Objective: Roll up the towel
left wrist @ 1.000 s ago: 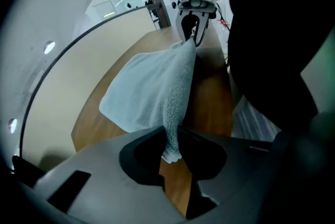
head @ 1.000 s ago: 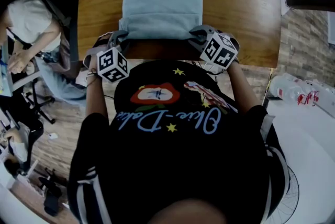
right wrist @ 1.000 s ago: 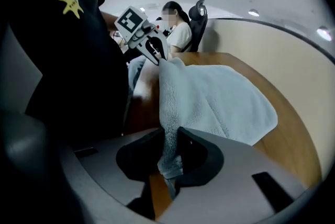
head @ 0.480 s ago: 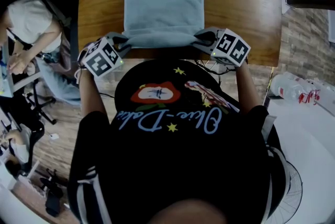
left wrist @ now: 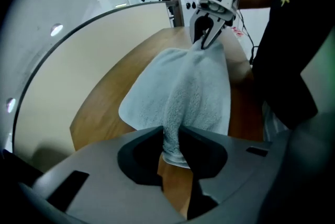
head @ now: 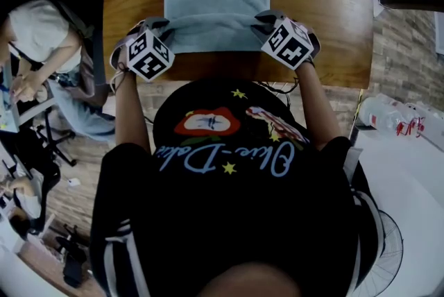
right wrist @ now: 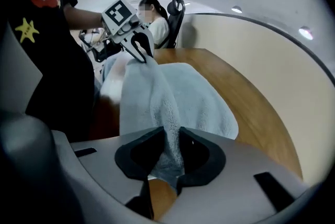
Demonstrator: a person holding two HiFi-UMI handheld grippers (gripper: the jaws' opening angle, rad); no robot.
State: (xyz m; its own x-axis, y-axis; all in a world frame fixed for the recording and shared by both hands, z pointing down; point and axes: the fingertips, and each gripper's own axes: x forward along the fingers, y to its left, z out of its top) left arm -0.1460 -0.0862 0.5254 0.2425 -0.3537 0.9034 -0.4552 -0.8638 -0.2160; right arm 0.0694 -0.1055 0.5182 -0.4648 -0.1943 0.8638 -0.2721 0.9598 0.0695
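- Your left gripper has the towel's near left corner bunched between its jaws. The gap is narrow and the pads press on the cloth, though the jaws are easing apart.
- Your right gripper has the near right corner in the same way: a thick wad of cloth fills its narrow gap, and its jaws are also opening.
- The wooden table in front of you carries the towel near its middle. Bare wood shows on both sides of the towel and beyond its far edge.
- A seated person is off the table's left side in the head view, well apart from your hands.
- The towel is pale blue. Its far part lies flat on the table. Its near edge is lifted off the wood and strung between your two grippers, so a thick fold runs across its width.
- The left marker cube sits just outside the towel's near left corner. The right marker cube sits just outside the near right corner.
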